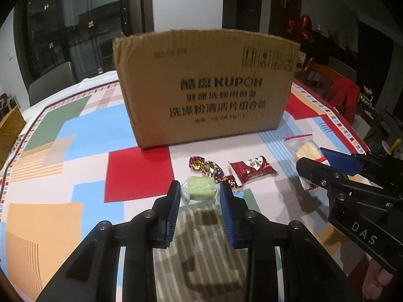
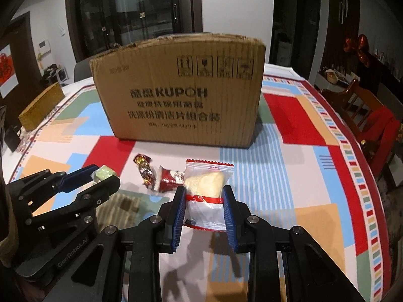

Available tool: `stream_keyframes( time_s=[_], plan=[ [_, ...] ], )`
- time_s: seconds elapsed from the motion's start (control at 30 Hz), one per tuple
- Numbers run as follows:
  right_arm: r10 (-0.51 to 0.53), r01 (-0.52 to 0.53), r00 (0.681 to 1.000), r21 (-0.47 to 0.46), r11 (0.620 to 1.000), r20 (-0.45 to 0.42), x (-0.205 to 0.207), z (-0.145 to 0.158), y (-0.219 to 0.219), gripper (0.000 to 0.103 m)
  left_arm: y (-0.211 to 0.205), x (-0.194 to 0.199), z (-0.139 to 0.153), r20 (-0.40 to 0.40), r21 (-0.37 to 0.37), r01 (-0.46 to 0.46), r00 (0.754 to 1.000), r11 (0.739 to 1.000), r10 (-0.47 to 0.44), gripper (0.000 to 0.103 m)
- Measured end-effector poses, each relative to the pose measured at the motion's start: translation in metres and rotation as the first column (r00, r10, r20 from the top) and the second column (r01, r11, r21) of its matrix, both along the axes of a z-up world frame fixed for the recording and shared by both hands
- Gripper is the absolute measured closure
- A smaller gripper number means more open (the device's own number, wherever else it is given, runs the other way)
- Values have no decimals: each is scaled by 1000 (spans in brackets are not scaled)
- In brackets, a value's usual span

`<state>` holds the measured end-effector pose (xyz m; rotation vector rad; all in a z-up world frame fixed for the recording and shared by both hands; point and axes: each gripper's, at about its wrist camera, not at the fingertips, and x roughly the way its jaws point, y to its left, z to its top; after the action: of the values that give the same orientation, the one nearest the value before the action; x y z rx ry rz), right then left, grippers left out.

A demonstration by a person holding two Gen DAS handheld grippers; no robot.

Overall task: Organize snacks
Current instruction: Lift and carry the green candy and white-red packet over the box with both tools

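a large brown cardboard box [image 1: 206, 85] stands on a table [image 1: 75, 151] under a colourful patchwork cloth. in front of the box, the left gripper [image 1: 200, 191] has its jaws pinching a wrapped pale green sweet [image 1: 200, 188], seemingly lifted clear of the cloth. the right gripper [image 2: 203, 196] pinches a clear packet of a pale yellow snack [image 2: 207, 183]. between them, near the box, lie a foil-wrapped candy [image 1: 210, 170] and a red snack packet [image 1: 252, 172].
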<state>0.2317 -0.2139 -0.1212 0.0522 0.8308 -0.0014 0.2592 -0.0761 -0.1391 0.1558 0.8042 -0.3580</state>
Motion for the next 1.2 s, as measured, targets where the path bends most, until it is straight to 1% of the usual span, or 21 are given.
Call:
stream_keyframes(
  time_s=[0.53, 0.97, 1.2],
  plan=[
    [5, -5, 995, -7, 1000, 96, 0, 48, -1, 73, 7, -3, 46, 73, -15, -42, 996, 999, 43, 72],
    [4, -1, 987, -20, 1000, 160, 10, 81, -3, 73, 11, 7, 80, 122, -38, -67, 990, 997, 71, 72],
    [5, 0, 983, -22, 1000, 185, 19, 95, -4, 73, 10, 15, 91, 144, -45, -71, 987, 996, 77, 72]
  ],
)
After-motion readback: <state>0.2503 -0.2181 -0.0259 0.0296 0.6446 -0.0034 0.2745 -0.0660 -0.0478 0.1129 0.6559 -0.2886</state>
